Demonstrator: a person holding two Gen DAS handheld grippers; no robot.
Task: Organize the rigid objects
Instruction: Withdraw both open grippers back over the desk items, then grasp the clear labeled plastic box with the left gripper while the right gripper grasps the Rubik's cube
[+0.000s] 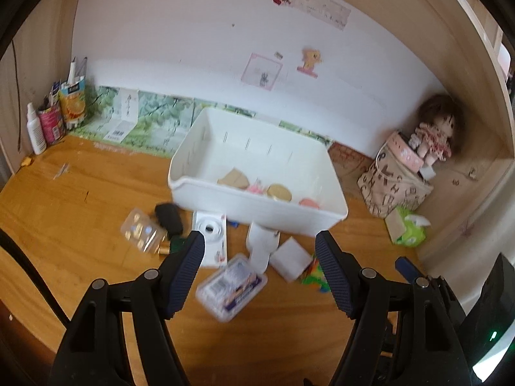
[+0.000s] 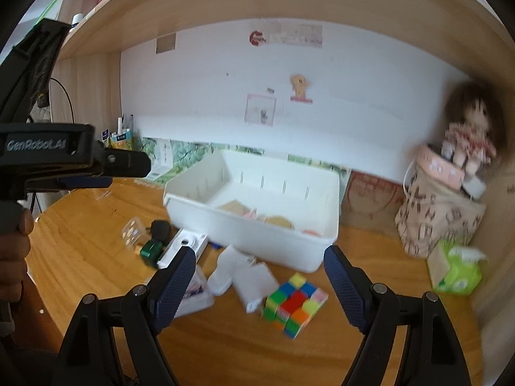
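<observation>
A white plastic bin (image 1: pixel 257 212) (image 2: pixel 257 241) stands mid-desk and holds a few small items. In front of it lie a clear plastic case (image 1: pixel 231 288), white boxes (image 1: pixel 289 257) (image 2: pixel 254 284), a white flat pack with a round hole (image 1: pixel 210 230), a black object (image 1: pixel 169 215), a clear blister pack (image 1: pixel 140 228), a green block (image 2: pixel 151 251) and a colourful cube (image 2: pixel 294 302). My left gripper (image 1: pixel 260 254) is open and empty above the clear case. My right gripper (image 2: pixel 260 268) is open and empty above the white boxes and cube.
A doll (image 2: pixel 470 138) sits on a patterned bag (image 2: pixel 434 222) at the right wall, with a green tissue pack (image 2: pixel 457 268) in front. Bottles and cartons (image 1: pixel 61 109) stand at the back left. The left gripper's body (image 2: pixel 48 160) shows at the right wrist view's left.
</observation>
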